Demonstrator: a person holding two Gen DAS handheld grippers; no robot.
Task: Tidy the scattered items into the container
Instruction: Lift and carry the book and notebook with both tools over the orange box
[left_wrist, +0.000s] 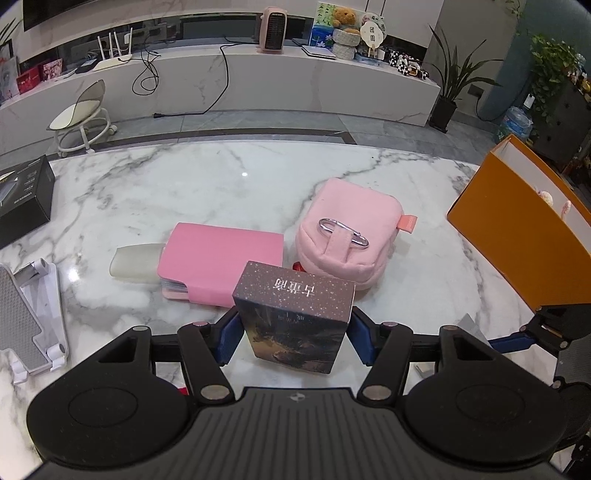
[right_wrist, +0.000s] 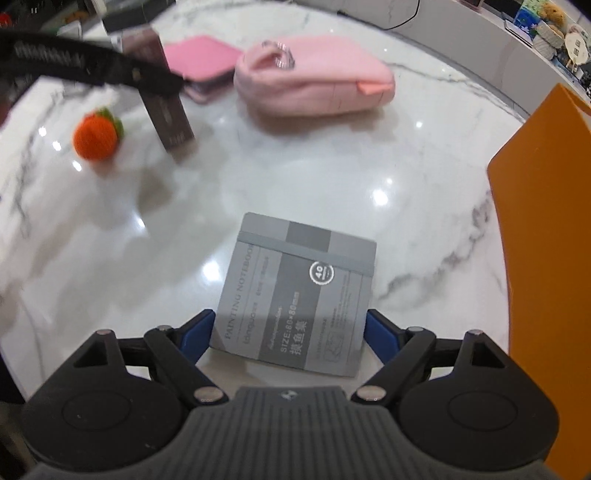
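Note:
My left gripper (left_wrist: 293, 332) is shut on a dark starry box (left_wrist: 295, 317), its blue pads against both sides. In the right wrist view that box (right_wrist: 170, 114) hangs tilted above the marble table. My right gripper (right_wrist: 291, 328) points down at a grey notebook (right_wrist: 299, 291) that lies flat on the table. Its fingers stand open on either side of the notebook, close to its edges. The orange container (left_wrist: 517, 229) stands at the right (right_wrist: 546, 240). A pink pouch (left_wrist: 347, 232), a pink card holder (left_wrist: 221, 262) and a knitted orange fruit (right_wrist: 96, 138) lie on the table.
A whitish case (left_wrist: 135, 264) lies beside the card holder. A black carton (left_wrist: 24, 195) and a white phone stand (left_wrist: 29, 317) sit at the table's left. Bare marble (right_wrist: 295, 166) lies between the notebook and the pouch. Beyond the table are a stool and a long white bench.

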